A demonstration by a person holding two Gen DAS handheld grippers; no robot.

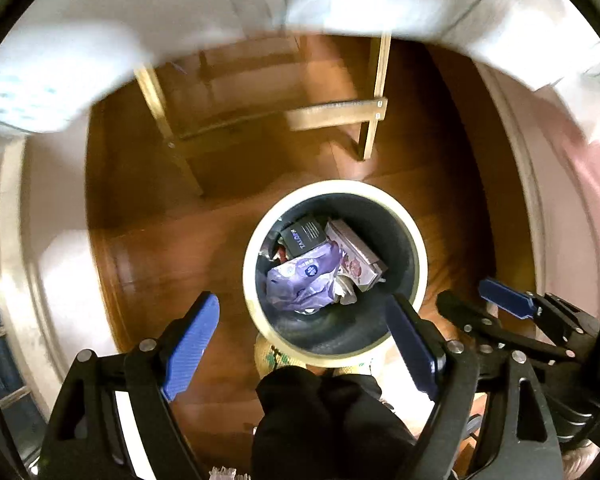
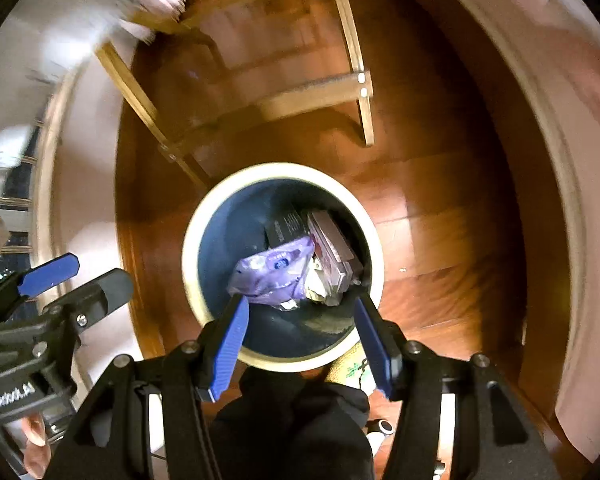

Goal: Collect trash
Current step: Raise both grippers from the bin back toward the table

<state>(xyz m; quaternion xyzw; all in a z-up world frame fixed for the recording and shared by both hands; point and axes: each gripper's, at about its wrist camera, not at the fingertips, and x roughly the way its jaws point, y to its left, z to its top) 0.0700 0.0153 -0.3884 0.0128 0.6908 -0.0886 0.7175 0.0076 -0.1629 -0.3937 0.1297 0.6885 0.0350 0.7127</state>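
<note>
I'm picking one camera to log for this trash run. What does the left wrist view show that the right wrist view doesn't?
Only the left wrist view: readable white lettering on the black box in the bin, and the right gripper at right.
Only the right wrist view: the left gripper at left, and a bare fingertip at the lower left.
Both: the white-rimmed bin, purple bag, pink box, wooden floor and chair legs.

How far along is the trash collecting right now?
Several pieces already lie in the round cream-rimmed bin: a crumpled purple plastic bag, a black box and a pink-and-white carton. The left gripper and right gripper are both open and hold nothing. No loose trash shows on the visible floor.
</note>
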